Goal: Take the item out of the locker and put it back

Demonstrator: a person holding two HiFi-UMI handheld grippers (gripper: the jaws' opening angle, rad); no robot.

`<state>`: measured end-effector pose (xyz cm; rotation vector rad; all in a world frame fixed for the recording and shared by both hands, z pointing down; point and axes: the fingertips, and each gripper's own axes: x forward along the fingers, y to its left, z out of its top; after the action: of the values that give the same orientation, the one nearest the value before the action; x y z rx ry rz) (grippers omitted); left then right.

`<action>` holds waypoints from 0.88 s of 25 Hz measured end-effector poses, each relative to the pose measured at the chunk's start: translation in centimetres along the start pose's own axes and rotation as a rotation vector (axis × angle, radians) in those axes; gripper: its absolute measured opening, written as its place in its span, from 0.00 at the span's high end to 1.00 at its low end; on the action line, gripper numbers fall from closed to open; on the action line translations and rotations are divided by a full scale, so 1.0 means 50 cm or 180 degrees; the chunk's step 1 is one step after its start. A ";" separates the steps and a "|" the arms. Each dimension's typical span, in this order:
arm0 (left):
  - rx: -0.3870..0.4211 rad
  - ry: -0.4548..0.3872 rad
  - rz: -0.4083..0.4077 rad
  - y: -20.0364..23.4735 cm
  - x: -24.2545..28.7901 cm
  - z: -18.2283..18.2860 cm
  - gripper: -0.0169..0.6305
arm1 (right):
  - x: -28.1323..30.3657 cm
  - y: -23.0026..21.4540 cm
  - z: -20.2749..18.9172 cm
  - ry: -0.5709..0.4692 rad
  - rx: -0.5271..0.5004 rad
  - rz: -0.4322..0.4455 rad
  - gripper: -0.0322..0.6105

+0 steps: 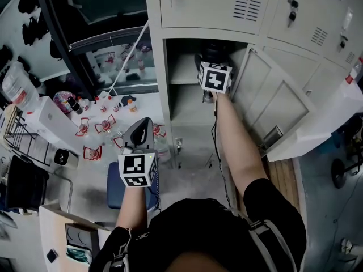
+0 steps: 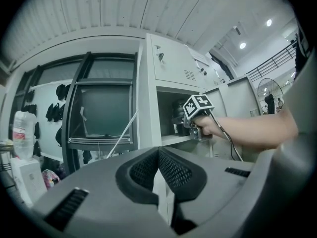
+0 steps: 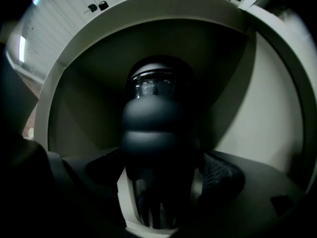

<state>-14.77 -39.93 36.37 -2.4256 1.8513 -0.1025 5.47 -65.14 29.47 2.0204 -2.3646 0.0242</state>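
Note:
A dark bottle (image 3: 156, 133) with a rounded black lid stands on the shelf of the open grey locker (image 1: 182, 75); it also shows as a dark shape (image 1: 211, 54) in the head view. My right gripper (image 1: 214, 72) reaches into that compartment, and in the right gripper view (image 3: 158, 182) its jaws stand wide on either side of the bottle, with a thin pale gap at the right pad (image 3: 220, 175). Down at the left, outside the locker, my left gripper (image 1: 143, 124) is shut and empty, its pads (image 2: 173, 170) meeting at the tip.
The locker door (image 1: 266, 101) hangs open to the right. A black cable (image 1: 215, 146) runs down from my right hand. Left of the locker, a low white table (image 1: 108, 126) carries several small bottles and red holders. A white box (image 1: 48, 120) and a wire rack (image 1: 22, 137) stand further left.

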 end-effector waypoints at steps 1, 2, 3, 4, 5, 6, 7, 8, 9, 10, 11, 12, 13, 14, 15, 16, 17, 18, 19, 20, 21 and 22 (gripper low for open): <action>-0.0004 0.0008 0.0005 0.000 -0.002 -0.001 0.96 | -0.008 0.002 0.003 -0.0051 0.0012 0.0001 0.20; -0.0011 0.0016 0.0011 0.000 -0.003 -0.001 0.96 | -0.019 0.004 0.007 -0.0100 0.0031 0.0015 0.20; -0.0021 0.0021 0.0016 0.000 -0.004 -0.001 0.96 | -0.034 0.008 0.013 -0.0160 0.0047 0.0038 0.19; -0.0034 0.0021 0.0020 0.001 -0.003 -0.001 0.96 | -0.052 0.012 0.022 -0.0236 0.0057 0.0064 0.19; -0.0051 0.0012 0.0025 0.001 -0.002 0.000 0.96 | -0.073 0.017 0.032 -0.0329 0.0064 0.0097 0.20; -0.0071 -0.0004 0.0033 0.002 -0.001 0.002 0.96 | -0.099 0.022 0.043 -0.0426 0.0068 0.0142 0.20; -0.0094 -0.0022 0.0047 0.003 0.000 0.002 0.96 | -0.128 0.030 0.050 -0.0512 0.0064 0.0208 0.20; -0.0117 -0.0035 0.0061 0.005 -0.001 0.002 0.96 | -0.160 0.040 0.054 -0.0573 0.0045 0.0295 0.21; -0.0142 -0.0039 0.0070 0.006 -0.001 0.000 0.96 | -0.194 0.051 0.052 -0.0608 0.0016 0.0392 0.25; -0.0168 -0.0041 0.0076 0.008 -0.001 -0.002 0.95 | -0.227 0.060 0.049 -0.0633 -0.0007 0.0479 0.30; -0.0195 -0.0046 0.0080 0.011 0.000 -0.002 0.96 | -0.259 0.064 0.046 -0.0666 -0.0002 0.0536 0.36; -0.0222 -0.0054 0.0081 0.013 0.002 -0.002 0.96 | -0.289 0.063 0.044 -0.0717 0.0035 0.0559 0.45; -0.0247 -0.0060 0.0075 0.013 0.004 -0.002 0.96 | -0.316 0.058 0.042 -0.0779 0.0091 0.0548 0.58; -0.0269 -0.0065 0.0062 0.011 0.007 -0.003 0.96 | -0.340 0.049 0.039 -0.0839 0.0139 0.0510 0.70; -0.0282 -0.0065 0.0041 0.006 0.009 -0.003 0.96 | -0.360 0.040 0.033 -0.0882 0.0159 0.0457 0.84; -0.0285 -0.0064 0.0015 -0.001 0.010 -0.004 0.95 | -0.379 0.033 0.023 -0.0902 0.0148 0.0415 0.93; -0.0279 -0.0062 -0.0011 -0.010 0.011 -0.006 0.96 | -0.394 0.029 0.010 -0.0897 0.0125 0.0399 0.93; -0.0266 -0.0059 -0.0034 -0.018 0.010 -0.007 0.95 | -0.408 0.026 -0.006 -0.0874 0.0117 0.0405 0.93; -0.0253 -0.0053 -0.0054 -0.026 0.009 -0.010 0.96 | -0.420 0.024 -0.026 -0.0837 0.0130 0.0417 0.93; -0.0245 -0.0042 -0.0072 -0.033 0.008 -0.014 0.96 | -0.429 0.021 -0.048 -0.0789 0.0154 0.0425 0.93; -0.0244 -0.0026 -0.0086 -0.039 0.007 -0.019 0.96 | -0.437 0.019 -0.071 -0.0729 0.0174 0.0427 0.93; -0.0249 -0.0009 -0.0098 -0.043 0.006 -0.024 0.96 | -0.442 0.018 -0.092 -0.0664 0.0186 0.0425 0.93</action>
<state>-12.73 -39.69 37.82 -2.5046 1.8510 -0.0292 8.11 -43.02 33.33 1.9745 -2.6511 -0.1215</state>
